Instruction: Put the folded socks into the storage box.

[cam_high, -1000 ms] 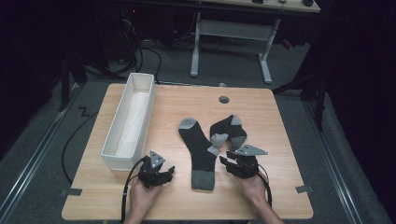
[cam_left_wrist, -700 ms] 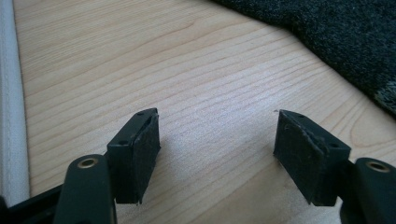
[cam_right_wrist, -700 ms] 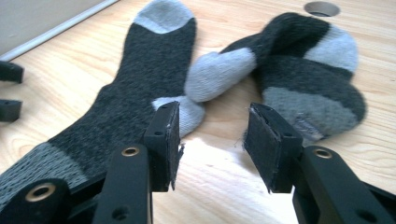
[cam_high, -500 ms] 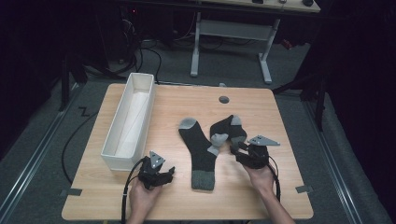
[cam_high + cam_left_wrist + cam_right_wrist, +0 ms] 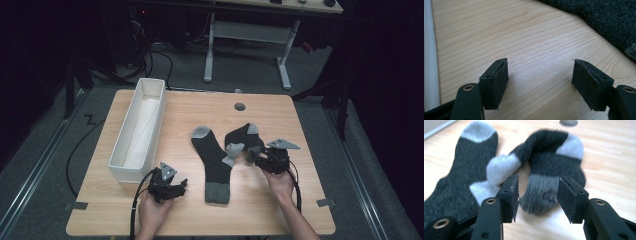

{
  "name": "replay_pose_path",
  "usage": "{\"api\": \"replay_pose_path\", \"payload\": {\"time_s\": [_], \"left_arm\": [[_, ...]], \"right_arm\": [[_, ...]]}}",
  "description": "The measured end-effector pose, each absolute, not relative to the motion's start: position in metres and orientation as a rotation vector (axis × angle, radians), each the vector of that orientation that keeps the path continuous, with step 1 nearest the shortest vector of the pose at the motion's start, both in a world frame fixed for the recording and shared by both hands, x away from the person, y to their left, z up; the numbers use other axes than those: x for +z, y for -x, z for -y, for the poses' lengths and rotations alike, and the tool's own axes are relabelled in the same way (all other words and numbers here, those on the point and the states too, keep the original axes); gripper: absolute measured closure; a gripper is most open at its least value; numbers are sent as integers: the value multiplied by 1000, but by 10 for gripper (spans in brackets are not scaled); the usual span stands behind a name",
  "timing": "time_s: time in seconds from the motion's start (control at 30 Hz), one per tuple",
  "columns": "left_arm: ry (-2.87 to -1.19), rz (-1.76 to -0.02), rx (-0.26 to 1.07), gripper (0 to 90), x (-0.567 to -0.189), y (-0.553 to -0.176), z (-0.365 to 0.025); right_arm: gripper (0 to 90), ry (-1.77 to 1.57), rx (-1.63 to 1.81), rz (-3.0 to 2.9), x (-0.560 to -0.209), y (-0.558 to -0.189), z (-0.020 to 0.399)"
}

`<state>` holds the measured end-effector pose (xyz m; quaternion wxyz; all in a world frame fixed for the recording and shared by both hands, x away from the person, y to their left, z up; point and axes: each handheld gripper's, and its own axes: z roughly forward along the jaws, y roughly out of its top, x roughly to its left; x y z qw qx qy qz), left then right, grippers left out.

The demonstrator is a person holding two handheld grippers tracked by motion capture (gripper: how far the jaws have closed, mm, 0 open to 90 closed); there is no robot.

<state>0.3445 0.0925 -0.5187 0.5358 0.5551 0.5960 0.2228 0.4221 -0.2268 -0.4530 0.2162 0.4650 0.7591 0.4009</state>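
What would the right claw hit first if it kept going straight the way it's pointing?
Most likely the grey ribbed cuff of the crumpled sock: it lies right ahead between the right claw's open jaws, though depth is uncertain.

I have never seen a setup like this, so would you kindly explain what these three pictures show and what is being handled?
A person sits at a wooden table and holds a hand-held tool with two black jaws in each hand. The wide picture comes from a camera above the table; the other two come from cameras riding on each tool, looking along its jaws.

On the table lie a flat sock, a crumpled sock beside it, and a white bin on the left.

The left gripper is open over bare wood and holds nothing. The right gripper has just been opening; the crumpled sock's grey cuff lies between its jaws, which do not appear to press on it.
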Motion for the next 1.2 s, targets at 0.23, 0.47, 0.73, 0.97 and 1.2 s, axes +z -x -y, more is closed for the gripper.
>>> {"api": "replay_pose_path", "payload": {"time_s": [0.23,0.47,0.73,0.97,1.2], "left_arm": [[-1316,-1423,528,296,-519,-345,-93],[-1320,-1421,528,293,-519,-345,-93],[-1319,-1421,528,293,-519,-345,-93],[-1320,-1421,529,293,-519,-345,-93],[-1320,-1420,529,292,-519,-345,-93]], "right_arm": [[450,-1333,1102,-2072,-455,-439,229],[439,-1341,1073,-2071,-461,-446,228],[449,-1388,1009,-2151,-473,-456,225],[462,-1391,960,-2176,-480,-459,223],[559,-1396,949,-2177,-484,-457,226]]}}
